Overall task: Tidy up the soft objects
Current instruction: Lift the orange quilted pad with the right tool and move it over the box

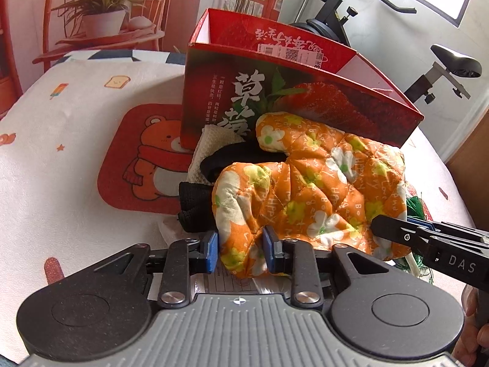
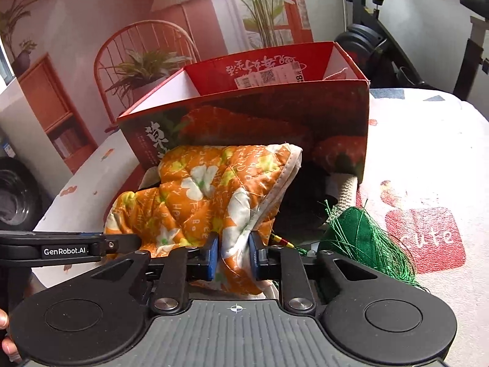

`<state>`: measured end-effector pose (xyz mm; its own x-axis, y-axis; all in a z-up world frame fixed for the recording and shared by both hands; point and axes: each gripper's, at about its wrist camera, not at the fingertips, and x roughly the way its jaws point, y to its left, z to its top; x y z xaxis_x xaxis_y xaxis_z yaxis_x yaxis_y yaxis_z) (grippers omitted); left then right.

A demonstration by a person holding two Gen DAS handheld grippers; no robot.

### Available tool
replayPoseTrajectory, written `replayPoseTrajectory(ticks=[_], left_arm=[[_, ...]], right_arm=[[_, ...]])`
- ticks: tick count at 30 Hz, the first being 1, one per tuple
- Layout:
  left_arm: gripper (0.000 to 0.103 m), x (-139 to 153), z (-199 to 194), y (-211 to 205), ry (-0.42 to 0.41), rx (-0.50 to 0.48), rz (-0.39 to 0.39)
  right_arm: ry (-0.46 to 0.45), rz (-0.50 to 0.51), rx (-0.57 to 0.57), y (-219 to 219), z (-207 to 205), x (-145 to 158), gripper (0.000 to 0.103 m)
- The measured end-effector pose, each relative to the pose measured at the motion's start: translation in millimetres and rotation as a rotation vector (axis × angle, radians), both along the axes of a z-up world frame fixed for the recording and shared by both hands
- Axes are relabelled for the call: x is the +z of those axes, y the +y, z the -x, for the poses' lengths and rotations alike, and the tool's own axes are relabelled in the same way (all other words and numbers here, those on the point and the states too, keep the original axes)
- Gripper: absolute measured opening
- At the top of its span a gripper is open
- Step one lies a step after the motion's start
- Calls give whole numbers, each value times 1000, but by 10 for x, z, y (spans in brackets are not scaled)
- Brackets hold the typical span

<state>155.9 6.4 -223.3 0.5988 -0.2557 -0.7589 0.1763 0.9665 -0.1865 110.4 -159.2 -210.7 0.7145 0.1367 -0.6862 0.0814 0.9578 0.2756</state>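
Note:
An orange flowered oven mitt (image 1: 318,183) lies in front of a red strawberry box (image 1: 275,101) on the table. My left gripper (image 1: 240,252) is shut on the mitt's fingertip end. My right gripper (image 2: 233,255) is shut on the mitt's (image 2: 198,195) white-trimmed cuff end; its fingers (image 1: 394,229) show at the right of the left wrist view. The mitt hangs between both grippers, raised off the pile. The open box (image 2: 250,122) stands just behind. Black cloth (image 1: 195,205), a cream knit piece (image 1: 214,140) and green thread (image 2: 363,238) lie under and beside the mitt.
A white patterned tablecloth (image 1: 61,159) covers the table, with a red bear mat (image 1: 143,159) to the left of the box. An exercise bike (image 1: 434,70) stands behind the table to the right. A red chair with a potted plant (image 1: 104,15) stands behind.

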Motion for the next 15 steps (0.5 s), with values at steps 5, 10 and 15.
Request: replayPoseTrajectory(ticks=[5,10,15], left_arm=[[19,80,53,-44,-41,-15,-30],[16,160,101,-50,-78,-15,-21],[15,215,129,-68,-98,-11,-20]], right_arm=[[-25,19,9,43,21,57,15],[-67,28,12,54,53,148,14],[-90,40,25,79,85,227,13]])
